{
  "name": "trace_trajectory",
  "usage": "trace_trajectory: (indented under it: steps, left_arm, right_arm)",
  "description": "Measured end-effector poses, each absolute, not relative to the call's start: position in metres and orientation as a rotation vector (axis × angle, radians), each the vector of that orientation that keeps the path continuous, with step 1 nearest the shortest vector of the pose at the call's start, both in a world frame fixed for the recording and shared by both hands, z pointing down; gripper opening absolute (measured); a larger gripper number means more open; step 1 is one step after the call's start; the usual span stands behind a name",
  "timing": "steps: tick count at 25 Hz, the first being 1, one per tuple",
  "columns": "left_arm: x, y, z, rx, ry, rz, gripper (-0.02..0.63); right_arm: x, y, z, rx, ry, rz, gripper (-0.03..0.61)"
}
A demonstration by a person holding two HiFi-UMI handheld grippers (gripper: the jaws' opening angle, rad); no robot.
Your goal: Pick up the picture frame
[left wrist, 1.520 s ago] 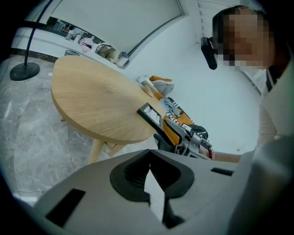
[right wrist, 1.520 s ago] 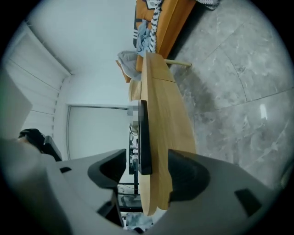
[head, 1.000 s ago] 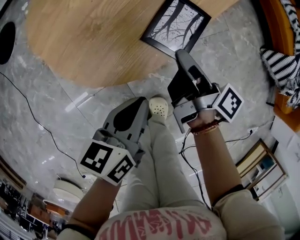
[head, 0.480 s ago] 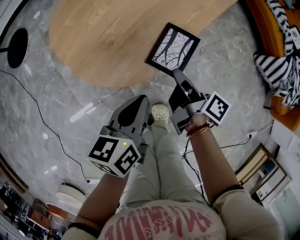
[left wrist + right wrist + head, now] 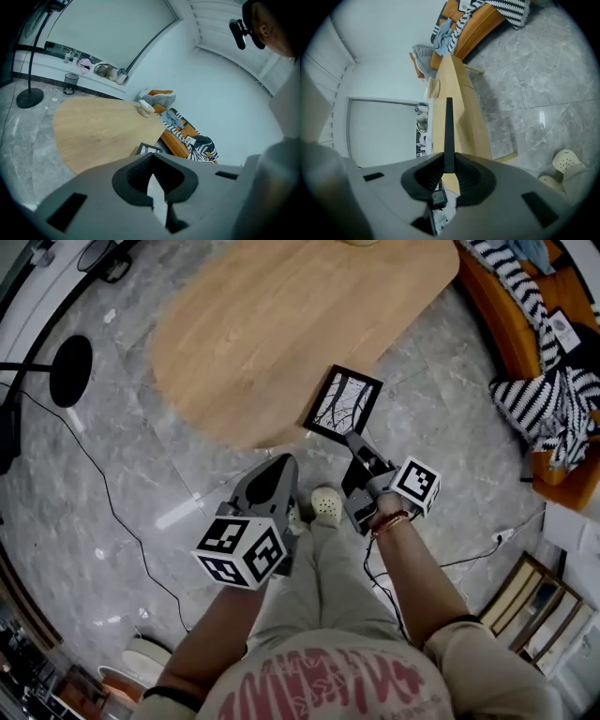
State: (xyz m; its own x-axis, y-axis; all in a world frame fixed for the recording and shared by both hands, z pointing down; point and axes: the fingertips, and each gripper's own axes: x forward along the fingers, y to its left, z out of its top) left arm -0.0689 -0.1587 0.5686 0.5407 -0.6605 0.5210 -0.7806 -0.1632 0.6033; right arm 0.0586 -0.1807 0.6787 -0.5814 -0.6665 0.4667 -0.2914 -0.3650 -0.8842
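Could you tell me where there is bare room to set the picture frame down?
The wooden table is mostly bare beyond the picture frame held by the right gripper at its near edge; the sofa is crowded with striped clothes.

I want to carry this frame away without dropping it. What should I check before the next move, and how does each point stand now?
1. Right gripper clamped on picture frame: ok, frame's edge between its jaws.
2. Grip centred: not ok, near edge only; it may swing.
3. Frame clear of table: cannot tell; they overlap in the head view.
4. Left gripper free to help: ok, jaws together, empty.
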Motion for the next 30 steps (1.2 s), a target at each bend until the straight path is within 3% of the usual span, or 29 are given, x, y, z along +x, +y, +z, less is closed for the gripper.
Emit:
trace_trajectory:
  steps: [12, 30]
  left_arm:
    - [-0.099, -0.174, 0.446, 1.923, -1.300, 0.105, 0.003]
    - [-0.113, -0.226, 0.208, 2.279, -1.462, -0.157, 0.003]
  right_arm:
    - [0.039, -0.184, 0.535, -1.225, 1.742, -1.892, 0.077]
    - [0.028, -0.248, 0.268, -0.989, 2.061, -1.346, 0.077]
